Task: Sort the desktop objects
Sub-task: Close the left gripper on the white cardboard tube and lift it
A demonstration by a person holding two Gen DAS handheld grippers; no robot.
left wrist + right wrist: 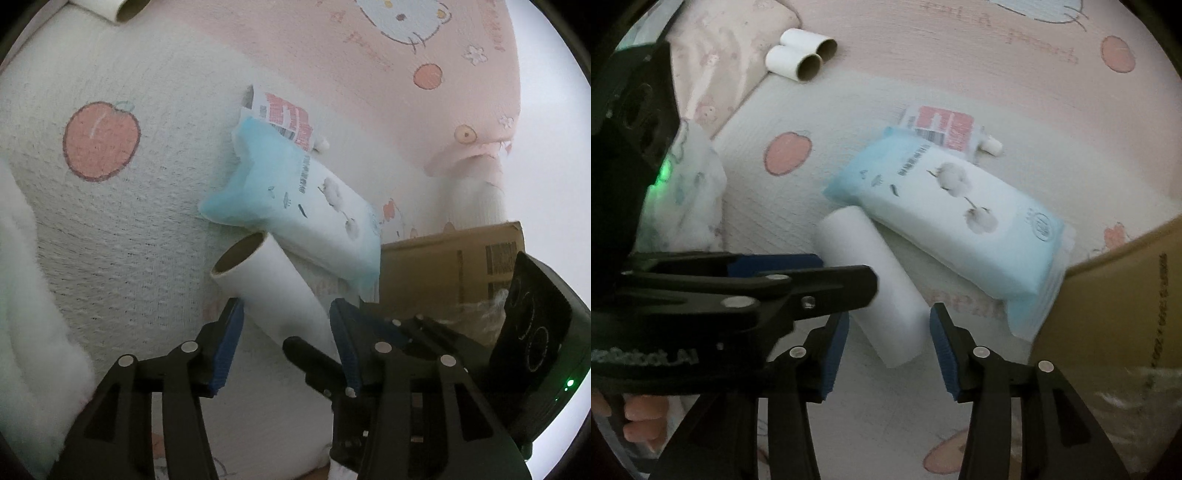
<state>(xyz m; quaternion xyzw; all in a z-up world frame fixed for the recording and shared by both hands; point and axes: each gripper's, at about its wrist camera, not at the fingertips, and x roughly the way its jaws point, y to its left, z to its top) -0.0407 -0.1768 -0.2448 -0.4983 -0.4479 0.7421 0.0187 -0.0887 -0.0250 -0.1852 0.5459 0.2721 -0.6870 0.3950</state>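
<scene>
The blanket point(122, 229) is cream and pink, printed with coral apples and a white cartoon cat at 1 o'clock. The tissue pack point(945, 214) is pale blue and white with grey cotton bolls. The tube point(942, 127) carries red blocks. The paper roll point(277, 291) is white with a brown core. The box point(450, 269) at 3 o'clock is tan.

Pink-white cartoon blanket point(155, 206) underfoot; cardboard box point(443, 269) right.
</scene>
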